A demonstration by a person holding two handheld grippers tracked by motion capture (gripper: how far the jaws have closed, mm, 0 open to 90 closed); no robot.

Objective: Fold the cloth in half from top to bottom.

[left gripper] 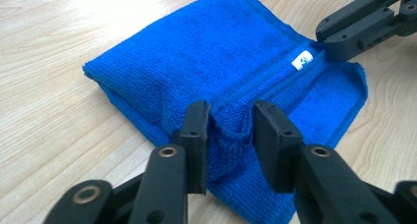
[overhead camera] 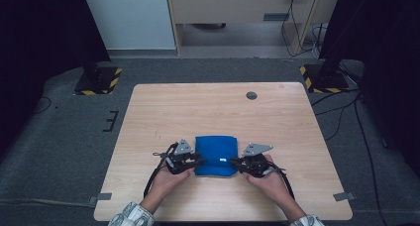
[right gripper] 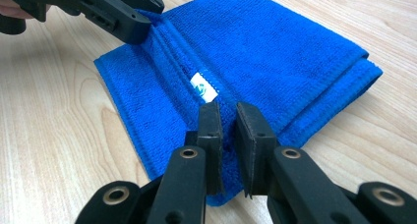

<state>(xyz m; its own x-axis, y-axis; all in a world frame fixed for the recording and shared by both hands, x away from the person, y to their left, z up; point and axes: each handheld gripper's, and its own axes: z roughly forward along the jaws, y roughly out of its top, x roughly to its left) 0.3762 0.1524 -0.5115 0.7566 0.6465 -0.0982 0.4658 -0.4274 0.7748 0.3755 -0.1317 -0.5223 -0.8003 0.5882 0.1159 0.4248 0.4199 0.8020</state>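
A folded blue cloth (overhead camera: 215, 154) lies on the wooden table (overhead camera: 223, 107) near the front edge, its white label (left gripper: 302, 62) facing up. My left gripper (overhead camera: 198, 161) is at the cloth's left front corner. In the left gripper view its jaws (left gripper: 230, 126) stand apart, and a slack fold of the cloth (left gripper: 211, 52) sags between them. My right gripper (overhead camera: 235, 162) is at the right front corner. In the right gripper view its jaws (right gripper: 228, 121) stand close together, pinching the hem of the cloth (right gripper: 265, 42) just below the label (right gripper: 204, 88).
A grey round cap (overhead camera: 251, 95) is set into the table at the back. Grey tape patches (overhead camera: 104, 196) mark the front corners. Stand bases with yellow and black stripes (overhead camera: 99, 80) rest on the floor behind the table, beside cables.
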